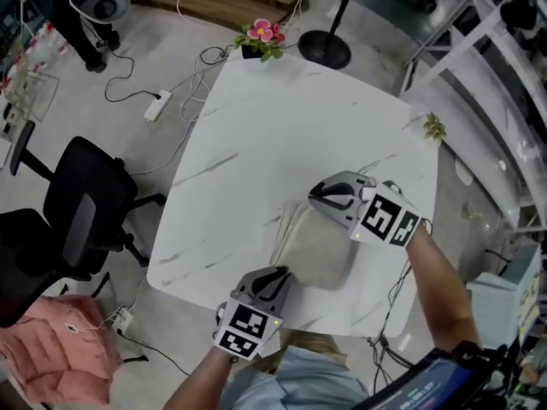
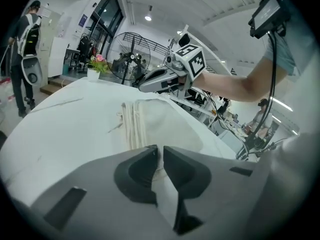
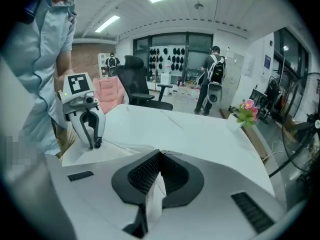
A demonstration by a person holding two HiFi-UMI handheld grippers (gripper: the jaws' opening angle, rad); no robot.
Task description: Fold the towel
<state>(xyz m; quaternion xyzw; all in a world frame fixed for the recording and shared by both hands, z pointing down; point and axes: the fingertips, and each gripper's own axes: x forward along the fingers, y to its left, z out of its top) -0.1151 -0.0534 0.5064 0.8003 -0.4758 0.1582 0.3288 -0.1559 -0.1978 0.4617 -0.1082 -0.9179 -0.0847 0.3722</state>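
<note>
2 closed claws each nipped the soft beige cloth towel [image 1: 318, 248], part-folded at the near side of the white marble table [image 1: 282, 118]: left gripper [image 1: 280, 274] its near edge, right gripper [image 1: 314, 193] its far edge. Light and limp, it seemed best held by corners.

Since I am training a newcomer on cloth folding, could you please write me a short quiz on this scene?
1. True or false: the left gripper and the right gripper are both shut on the folded beige cloth towel.
2. What stands at the white marble table's far corner? A. pot of pink flowers B. mug C. lamp
3. Which gripper pinches the towel's far edge?
Key: 1 true; 2 A; 3 the right gripper.
</note>
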